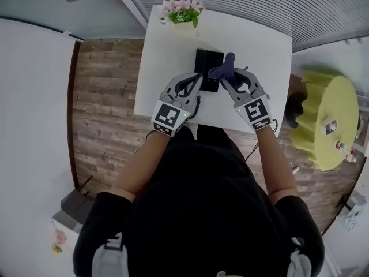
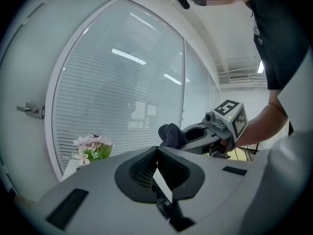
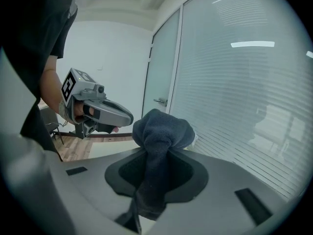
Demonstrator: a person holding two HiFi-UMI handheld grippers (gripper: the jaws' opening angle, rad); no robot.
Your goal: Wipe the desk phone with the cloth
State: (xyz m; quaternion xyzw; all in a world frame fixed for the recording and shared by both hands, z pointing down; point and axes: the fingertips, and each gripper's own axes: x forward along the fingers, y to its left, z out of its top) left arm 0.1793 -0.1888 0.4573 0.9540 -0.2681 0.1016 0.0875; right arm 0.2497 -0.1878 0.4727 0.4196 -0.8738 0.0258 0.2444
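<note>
Cloth [image 3: 161,131], dark and bunched, is clamped between the right gripper's [image 1: 225,77] jaws and pokes out past the tips. Left gripper [image 2: 156,151] has its jaws together with nothing in them. Desk phone [image 1: 207,61] lies on the white table [image 1: 259,45], well short of the flower pot [image 1: 181,9]. Both grippers hover at its near edge, with the cloth over its right side. Cloth-to-phone contact is unclear. Progress guess: cloth in hand, wiping barely begun or not begun, and most of the phone is left.

A white desk [image 1: 161,68] stood on wood-plank floor [image 1: 104,126] beside a blind-covered glass wall [image 1: 259,4]; a yellow-draped table [image 1: 323,114] sat near.
</note>
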